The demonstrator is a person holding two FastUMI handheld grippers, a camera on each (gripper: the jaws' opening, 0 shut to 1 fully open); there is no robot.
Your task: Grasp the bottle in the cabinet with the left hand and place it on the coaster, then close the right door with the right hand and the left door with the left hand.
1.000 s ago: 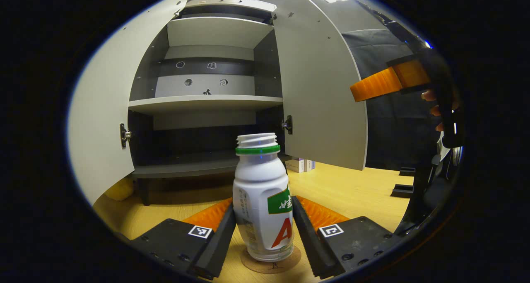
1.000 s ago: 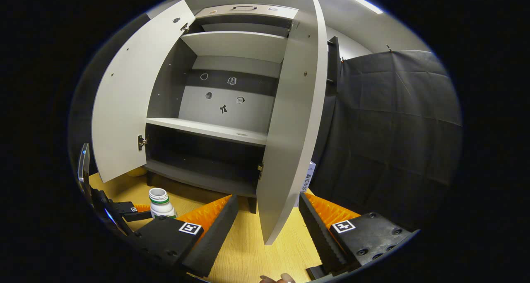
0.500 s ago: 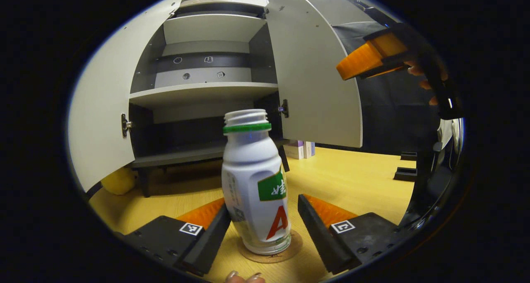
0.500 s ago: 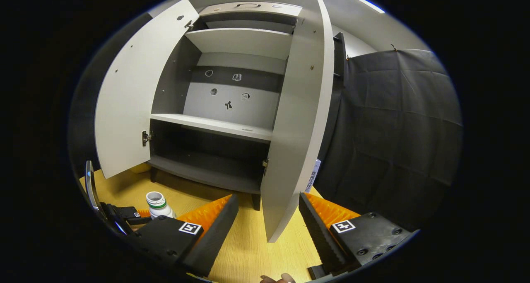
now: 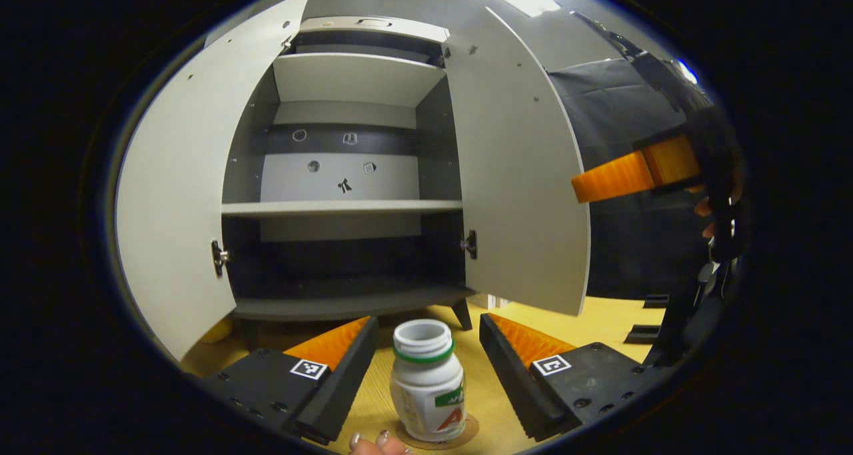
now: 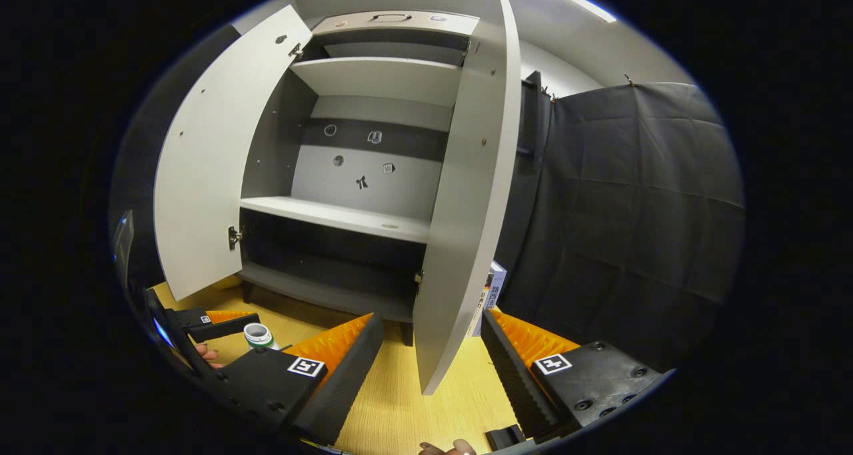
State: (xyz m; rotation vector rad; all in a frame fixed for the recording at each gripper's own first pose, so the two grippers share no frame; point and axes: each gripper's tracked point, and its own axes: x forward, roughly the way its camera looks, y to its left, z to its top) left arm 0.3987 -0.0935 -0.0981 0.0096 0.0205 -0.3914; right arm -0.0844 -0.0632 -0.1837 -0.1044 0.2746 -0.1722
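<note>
A white bottle (image 5: 426,382) with a green neck ring and no cap stands upright on the round coaster (image 5: 466,434). My left gripper (image 5: 426,322) is open, with its fingers above and to either side of the bottle and not touching it. The bottle (image 6: 257,335) also shows beside the left gripper (image 6: 223,322) at the lower left of the right gripper view. The grey cabinet has both doors open: left door (image 5: 180,195) and right door (image 5: 520,175). My right gripper (image 6: 432,316) is open, and the right door's (image 6: 466,228) lower edge stands between its fingers.
The cabinet stands on a wooden table (image 6: 400,402). A yellow object (image 5: 216,332) lies under the cabinet's left side. Small boxes (image 6: 490,292) stand behind the right door. Black cloth (image 6: 633,228) walls off the right. Black brackets (image 5: 643,335) sit on the table at the right.
My left gripper has opened wider and lifted up and back from the bottle, which stays on the coaster. The right gripper has barely shifted at the right door's edge.
</note>
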